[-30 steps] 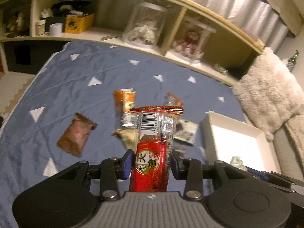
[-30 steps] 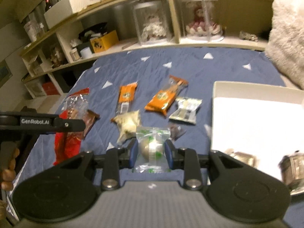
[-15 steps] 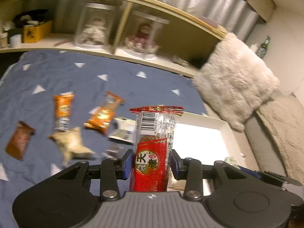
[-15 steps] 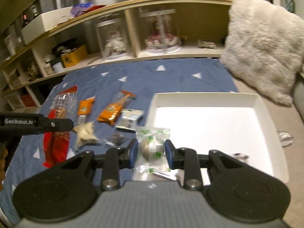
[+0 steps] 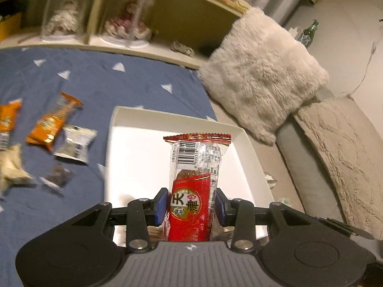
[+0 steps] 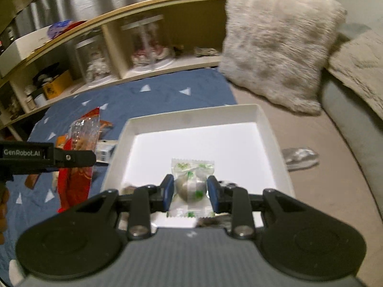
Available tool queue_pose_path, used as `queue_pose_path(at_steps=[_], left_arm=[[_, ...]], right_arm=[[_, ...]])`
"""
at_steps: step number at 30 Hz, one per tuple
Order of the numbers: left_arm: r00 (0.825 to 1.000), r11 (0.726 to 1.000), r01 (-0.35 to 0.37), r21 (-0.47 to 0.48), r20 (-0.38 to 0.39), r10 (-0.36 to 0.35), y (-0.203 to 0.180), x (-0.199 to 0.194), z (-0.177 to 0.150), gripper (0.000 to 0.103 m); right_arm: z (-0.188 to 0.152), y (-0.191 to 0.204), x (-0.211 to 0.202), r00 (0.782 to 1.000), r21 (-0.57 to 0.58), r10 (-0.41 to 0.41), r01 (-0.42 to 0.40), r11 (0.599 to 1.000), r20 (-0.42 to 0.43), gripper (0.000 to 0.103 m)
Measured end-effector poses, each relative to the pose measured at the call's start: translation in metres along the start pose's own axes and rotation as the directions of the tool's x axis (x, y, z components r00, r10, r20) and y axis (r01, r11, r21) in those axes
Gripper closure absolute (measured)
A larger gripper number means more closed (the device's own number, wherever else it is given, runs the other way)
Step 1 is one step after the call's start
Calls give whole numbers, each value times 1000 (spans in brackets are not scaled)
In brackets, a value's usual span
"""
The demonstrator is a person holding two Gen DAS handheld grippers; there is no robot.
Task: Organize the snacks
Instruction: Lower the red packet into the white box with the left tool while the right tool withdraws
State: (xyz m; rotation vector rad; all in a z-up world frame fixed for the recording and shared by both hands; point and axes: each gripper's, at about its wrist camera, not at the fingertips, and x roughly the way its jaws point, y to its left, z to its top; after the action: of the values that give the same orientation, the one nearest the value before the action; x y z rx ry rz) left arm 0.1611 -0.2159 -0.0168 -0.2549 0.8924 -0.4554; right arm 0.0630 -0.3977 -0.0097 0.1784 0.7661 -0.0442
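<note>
Left wrist view: a blue bedspread (image 5: pixel 134 81) with white triangles carries a white tray (image 5: pixel 244 141); loose snacks (image 5: pixel 53 126) lie left of the tray. The left gripper (image 5: pixel 191 203) clenches an upright red snack pack (image 5: pixel 191 198) above the tray.

Right wrist view: a furry cushion (image 6: pixel 275 43) sits behind the tray (image 6: pixel 191 117). The right gripper (image 6: pixel 190 189) grasps a green-printed candy (image 6: pixel 191 186) over the tray.

We see a dim room under warm, yellowish indoor light. The white tray (image 6: pixel 268 129) floor glares, washed out to a blank bright patch in both views. Motion blur smears the shelf (image 5: pixel 153 12) and the loose snacks (image 5: pixel 47 129) on the blue blanket (image 5: pixel 95 81), while the gripper bodies stay sharp. Fisheye distortion bends the shelf into an arc, and the corners fall off to black.
</note>
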Motion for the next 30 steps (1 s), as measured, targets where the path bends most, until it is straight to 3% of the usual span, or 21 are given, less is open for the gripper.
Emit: queue_pose_path(at_steps=[9,20,24,30], left_arm=[[993,998,40,-40,-107,-44,-21,66,-9,61],[986,997,-73,-16,-154,69,-10,119,-2,61],[983,995,-88,-35,-167,81,-5,130,0,61],[980,993,-53,-109,-197,31,-4,142,-1,61]], right_arm=[[-10,-48,9,998,48,-48,50,998,-36,67],[-14,-77,40,995,95,-39,48,994,-86,67],[-14,-81,54,993,102,-39,51,994,-110,67],[-13,-86,69,989,103,-50,64,993,-137,67]])
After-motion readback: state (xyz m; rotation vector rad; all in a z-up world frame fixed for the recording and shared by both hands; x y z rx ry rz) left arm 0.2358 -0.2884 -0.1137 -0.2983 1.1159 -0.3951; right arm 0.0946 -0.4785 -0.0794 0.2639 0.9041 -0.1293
